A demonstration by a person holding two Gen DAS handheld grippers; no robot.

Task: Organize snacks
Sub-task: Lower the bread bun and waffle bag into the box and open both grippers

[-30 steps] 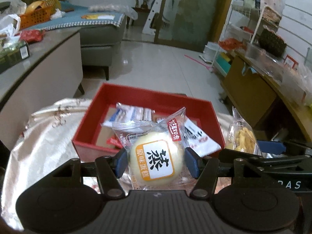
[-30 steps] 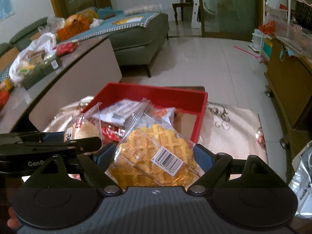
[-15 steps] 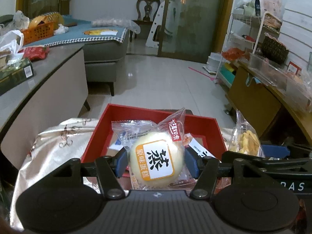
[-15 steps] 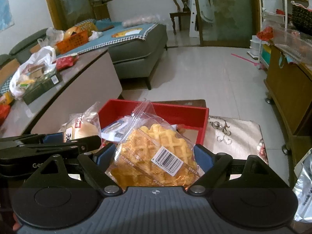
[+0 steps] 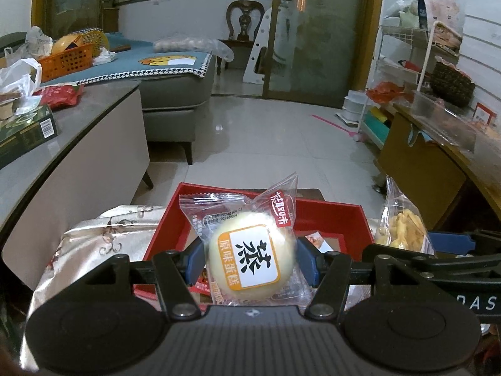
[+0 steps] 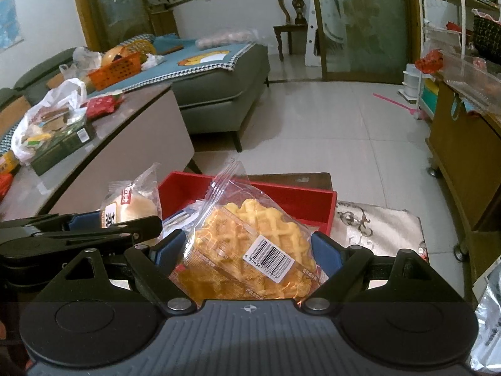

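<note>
My left gripper (image 5: 252,261) pinches the steamed cake packet (image 5: 252,260) between its pads; my right gripper (image 6: 249,249) clamps the waffle packet (image 6: 250,247), both above the red box (image 5: 328,216).

Left side: we found the grey counter (image 5: 72,144) close beside the red box (image 5: 328,216), its top crowded with a green carton (image 5: 28,131) and bags.
Right side: the wooden cabinet (image 6: 463,156) hemmed that flank.
Between grippers: the left gripper (image 5: 249,260) and right gripper (image 6: 247,247) stood near each other, leaving little passage.
Ahead: tiled floor (image 5: 266,138) lay open beyond the box.
Box interior: packets covered part of it.
</note>
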